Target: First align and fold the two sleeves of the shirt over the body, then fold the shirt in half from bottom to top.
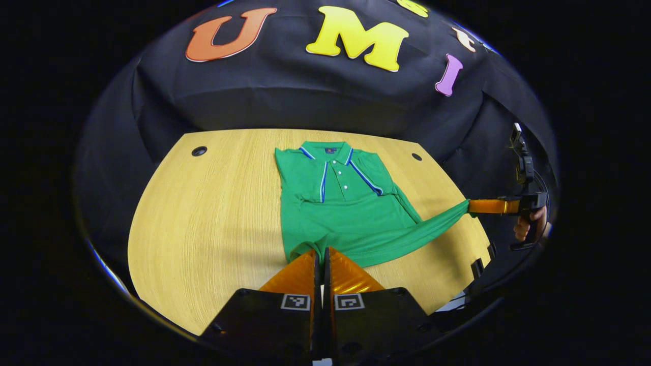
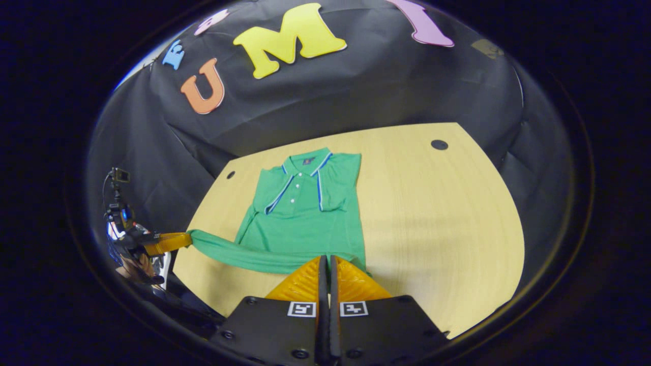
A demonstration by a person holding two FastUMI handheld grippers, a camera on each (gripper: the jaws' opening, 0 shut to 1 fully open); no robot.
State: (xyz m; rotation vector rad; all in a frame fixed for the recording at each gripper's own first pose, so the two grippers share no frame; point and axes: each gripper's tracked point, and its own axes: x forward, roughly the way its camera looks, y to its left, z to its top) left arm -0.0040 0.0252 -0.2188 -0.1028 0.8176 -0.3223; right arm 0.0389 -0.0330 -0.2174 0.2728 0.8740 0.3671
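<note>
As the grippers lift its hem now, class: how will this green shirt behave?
Probably floppy: the green shirt stretches between the left gripper and right gripper as a sagging band. Likely light, since pinched corners carry it. It may slide easily on the smooth table.

Right tool point(image 2: 325, 260) pinches the green shirt's point(image 2: 305, 213) hem; the left tool point(image 2: 189, 237) pulls another corner taut.

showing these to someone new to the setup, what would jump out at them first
The green polo shirt lies collar-away on the wooden table, its sleeves already folded over the body. Its bottom hem is pulled out into a taut band between the two grippers: the left gripper has its jaws closed on one bottom corner, and the right gripper is clamped on the other corner.
</note>
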